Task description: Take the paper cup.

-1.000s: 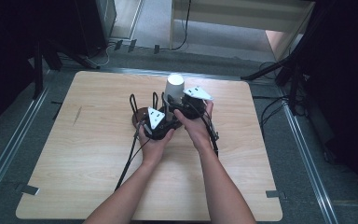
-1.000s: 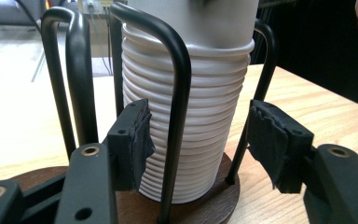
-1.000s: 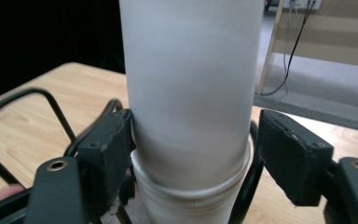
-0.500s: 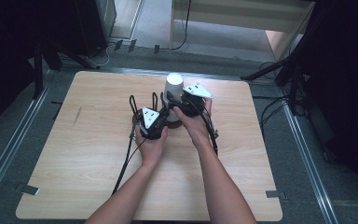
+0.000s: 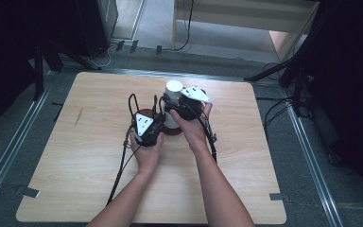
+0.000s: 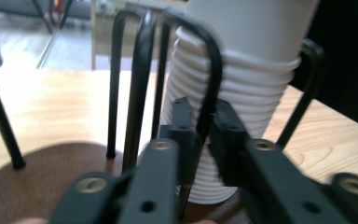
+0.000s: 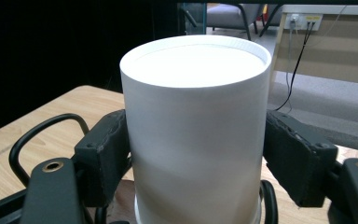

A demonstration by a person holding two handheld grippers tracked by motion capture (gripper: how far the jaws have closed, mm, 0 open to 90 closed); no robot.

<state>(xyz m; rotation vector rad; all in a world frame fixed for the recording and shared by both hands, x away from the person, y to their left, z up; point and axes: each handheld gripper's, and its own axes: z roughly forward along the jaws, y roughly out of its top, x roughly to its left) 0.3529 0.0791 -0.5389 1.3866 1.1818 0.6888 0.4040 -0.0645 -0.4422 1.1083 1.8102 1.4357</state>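
Both forearms reach forward from the near edge of the pale wooden tabletop (image 5: pixel 75 156). The left tongs (image 6: pixel 200 126) sit level, narrow, pinched on one black wire loop (image 6: pixel 213 70) of the rack (image 5: pixel 137 101), having just eased slightly apart. Just beyond, the right tongs (image 7: pixel 196 154) clasp the smooth white cup (image 7: pixel 196 116), topmost of a ribbed stack (image 6: pixel 233 116) standing on the rack's round dark wooden base (image 6: pixel 51 163).

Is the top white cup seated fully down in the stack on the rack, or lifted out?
Partly out. The top cup stands well above the ribbed stack inside the black wire rack.
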